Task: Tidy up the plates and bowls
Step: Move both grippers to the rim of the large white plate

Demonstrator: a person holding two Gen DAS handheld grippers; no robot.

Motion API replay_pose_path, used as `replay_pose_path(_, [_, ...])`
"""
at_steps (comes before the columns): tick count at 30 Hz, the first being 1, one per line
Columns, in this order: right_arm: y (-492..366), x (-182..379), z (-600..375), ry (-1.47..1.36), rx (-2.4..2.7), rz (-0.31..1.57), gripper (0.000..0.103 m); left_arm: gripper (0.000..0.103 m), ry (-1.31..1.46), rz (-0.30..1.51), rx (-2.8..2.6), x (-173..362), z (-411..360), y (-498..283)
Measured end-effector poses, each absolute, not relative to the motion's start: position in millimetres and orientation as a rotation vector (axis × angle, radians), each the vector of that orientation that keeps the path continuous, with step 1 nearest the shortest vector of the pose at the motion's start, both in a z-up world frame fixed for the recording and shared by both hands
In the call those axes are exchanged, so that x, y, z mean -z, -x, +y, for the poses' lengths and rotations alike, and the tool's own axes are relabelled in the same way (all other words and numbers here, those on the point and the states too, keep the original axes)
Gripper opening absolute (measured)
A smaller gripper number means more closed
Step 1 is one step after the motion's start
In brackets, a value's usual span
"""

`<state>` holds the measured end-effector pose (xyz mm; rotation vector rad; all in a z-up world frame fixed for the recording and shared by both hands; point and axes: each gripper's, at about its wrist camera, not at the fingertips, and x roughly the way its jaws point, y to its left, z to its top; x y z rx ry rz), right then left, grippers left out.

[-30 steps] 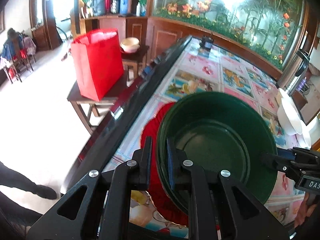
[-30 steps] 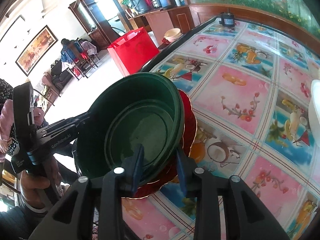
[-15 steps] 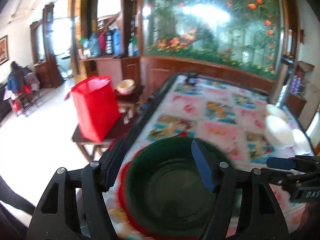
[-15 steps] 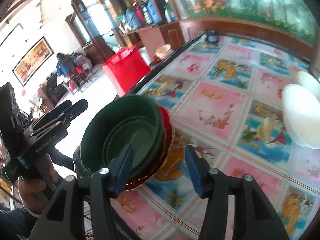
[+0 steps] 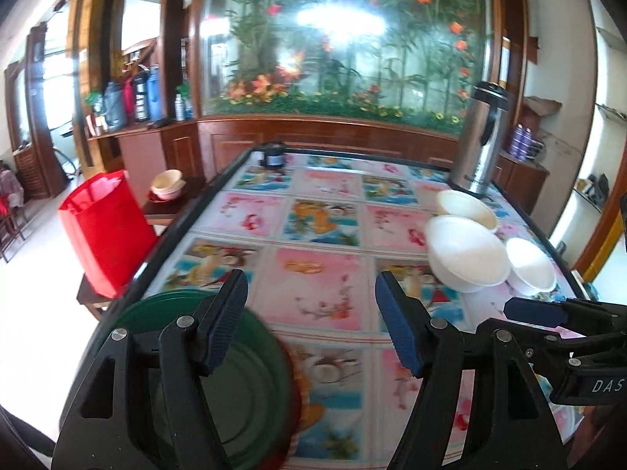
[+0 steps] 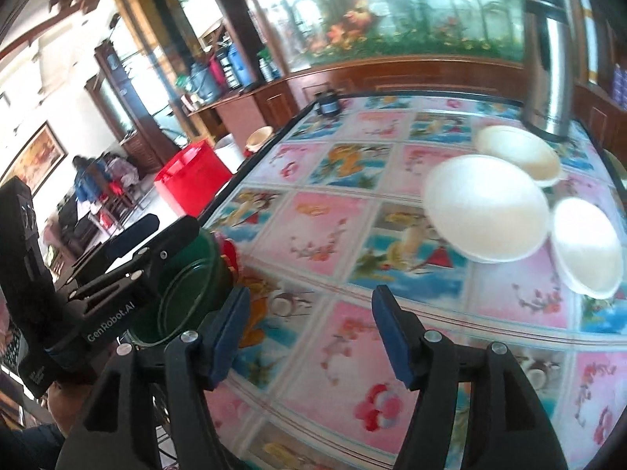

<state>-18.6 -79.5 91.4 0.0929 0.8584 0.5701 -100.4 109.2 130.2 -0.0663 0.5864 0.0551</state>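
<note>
Green bowls (image 5: 219, 384) sit nested on the red plate (image 6: 229, 252); both grippers (left (image 5: 311, 321), right (image 6: 309, 333)) gape empty, and three white bowls (image 6: 486, 207) remain unstacked

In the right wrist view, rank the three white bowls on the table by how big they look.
1. The wide white bowl in the middle, clearly largest.
2 and 3. The cream-white bowl by the steel flask and the small white bowl at the right edge look similar; one is farther away, so no firm order.

Left tongs (image 5: 311, 323) and right tongs (image 6: 309, 333) now spread wide, released from green bowls (image 5: 250, 387), pulled back
</note>
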Motion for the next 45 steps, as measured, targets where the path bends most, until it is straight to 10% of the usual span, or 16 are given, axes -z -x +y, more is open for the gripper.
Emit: replay_pose_path(45, [-40.9, -75.1, -198.4, -0.212, -0.385, 0.881, 0.067, 0.068, 0.042, 0.766, 0.061, -92.4, -4.8, -12.5])
